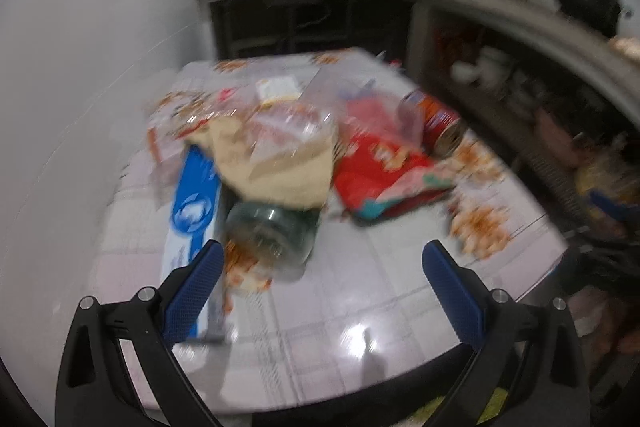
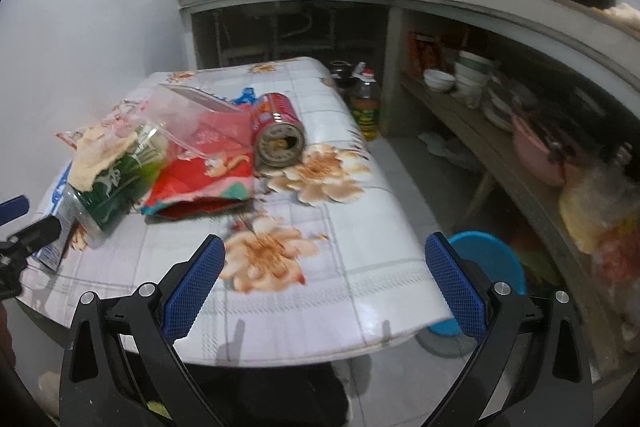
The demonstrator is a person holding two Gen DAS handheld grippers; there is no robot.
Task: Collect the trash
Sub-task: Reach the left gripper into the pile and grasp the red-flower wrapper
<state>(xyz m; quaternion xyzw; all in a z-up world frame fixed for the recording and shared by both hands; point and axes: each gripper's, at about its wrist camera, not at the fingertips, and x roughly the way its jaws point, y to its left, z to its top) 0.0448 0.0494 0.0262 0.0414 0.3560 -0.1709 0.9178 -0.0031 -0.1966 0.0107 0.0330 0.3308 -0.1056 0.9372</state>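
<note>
Two grippers, left (image 1: pixel 323 257) and right (image 2: pixel 325 251), jaws wide apart, empty, over table (image 2: pixel 360 195). Red can (image 2: pixel 276 131), green can (image 2: pixel 116 187), red wrapper (image 2: pixel 200 183): print too blurred to read.

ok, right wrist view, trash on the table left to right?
Green bottle lying under a beige crumpled paper → red snack wrapper → red can on its side, open end toward the camera. The clear plastic bag overlaps several, so I left it out.

On the worktop (image 2: pixel 340 227), a can (image 2: pixel 278 131) is laid right of a wrapper (image 2: pixel 200 187); a bottle (image 2: pixel 116 187) is laid left.
</note>
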